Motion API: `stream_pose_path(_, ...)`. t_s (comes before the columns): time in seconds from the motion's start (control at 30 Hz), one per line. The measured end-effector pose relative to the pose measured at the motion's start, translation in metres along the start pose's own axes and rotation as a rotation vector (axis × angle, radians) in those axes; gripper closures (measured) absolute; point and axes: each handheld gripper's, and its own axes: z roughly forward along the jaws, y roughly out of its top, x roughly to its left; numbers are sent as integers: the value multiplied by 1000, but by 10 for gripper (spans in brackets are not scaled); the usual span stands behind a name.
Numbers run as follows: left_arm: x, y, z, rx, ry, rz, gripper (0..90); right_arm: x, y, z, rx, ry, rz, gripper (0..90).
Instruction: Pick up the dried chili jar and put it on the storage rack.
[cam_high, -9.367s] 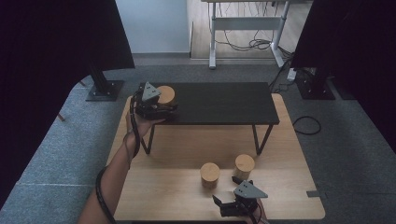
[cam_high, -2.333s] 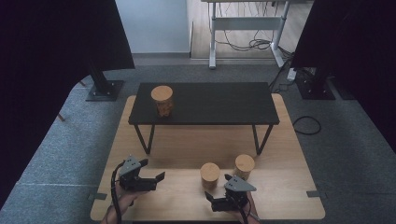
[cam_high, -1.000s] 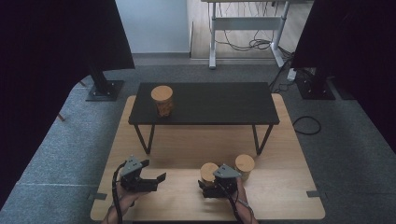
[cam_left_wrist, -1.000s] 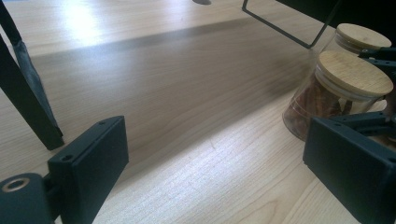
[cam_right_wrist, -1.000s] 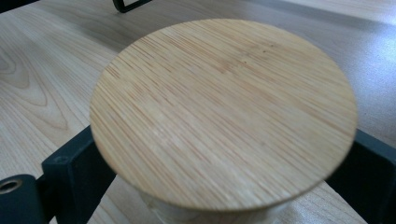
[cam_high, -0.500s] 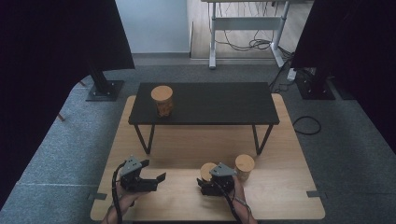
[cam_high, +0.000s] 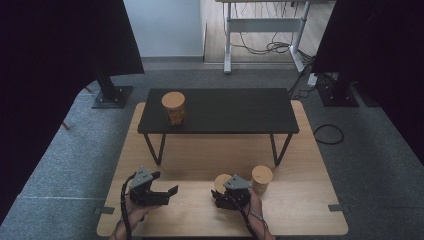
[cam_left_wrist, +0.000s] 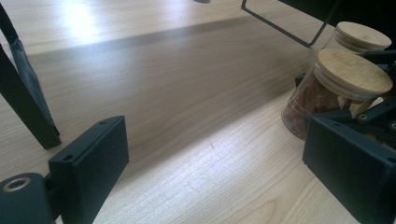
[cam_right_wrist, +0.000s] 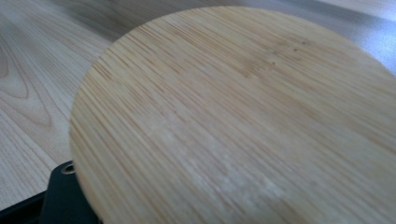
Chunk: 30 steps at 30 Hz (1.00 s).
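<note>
Lower centre of the high view: the right gripper has just closed its jaws on a lidded jar, likely to lift it. At lower left, the left gripper waits wide open, empty.

Pale, smooth-grained wood is seen on the desk; clear glossy glass under a matt bamboo lid forms the jar; matt black plastic clads the left claw.
</note>
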Motion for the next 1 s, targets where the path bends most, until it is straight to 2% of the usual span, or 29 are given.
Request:
stream_pose_path(0.13, 0, 0, 1, 0, -1, -1, 64, 1, 0, 0, -1, -3, -16, 250)
stream_pose_path(0.53, 1, 0, -2, -10, 2, -4, 64, 1, -4, -9, -45, 3, -11, 250)
stream_pose_path(1.0, 1, 0, 0, -4, 6, -6, 64, 1, -3, -19, -62, 9, -20, 250)
